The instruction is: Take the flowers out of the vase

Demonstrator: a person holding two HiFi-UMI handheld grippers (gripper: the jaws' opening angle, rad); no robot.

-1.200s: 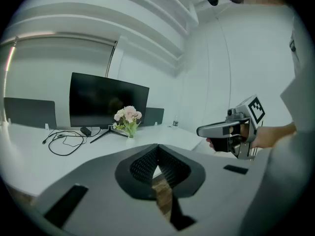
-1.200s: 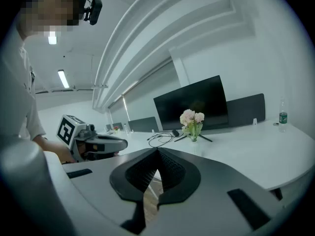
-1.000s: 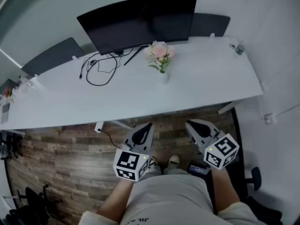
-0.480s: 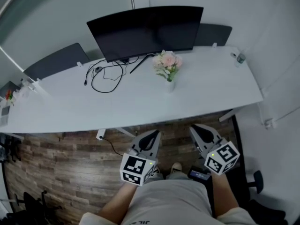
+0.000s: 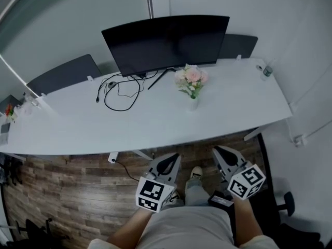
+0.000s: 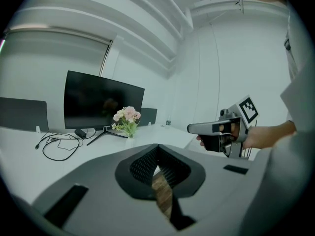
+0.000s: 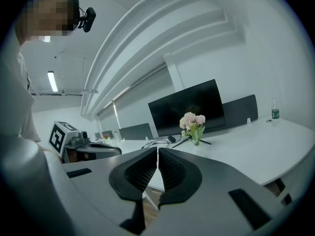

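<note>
A bunch of pink and white flowers (image 5: 191, 79) stands in a small white vase (image 5: 192, 103) on the long white desk (image 5: 78, 123), just in front of the monitor. The flowers (image 6: 127, 117) also show far off in the left gripper view, and the flowers (image 7: 193, 123) in the right gripper view. My left gripper (image 5: 170, 160) is shut and empty, held over the wooden floor short of the desk's near edge. My right gripper (image 5: 223, 152) is beside it, also shut with nothing in it. Both point toward the desk, well away from the vase.
A dark curved monitor (image 5: 166, 40) stands behind the vase, with black cables (image 5: 119, 90) looped to its left. A small bottle (image 5: 267, 71) sits at the desk's far right corner. Dark chair backs (image 5: 65, 72) rise behind the desk. My feet (image 5: 195, 174) are on the wood floor.
The view has drawn nearer to the desk, so the desk, monitor and vase sit lower and more to the right in the head view. Both grippers stay shut and empty.
</note>
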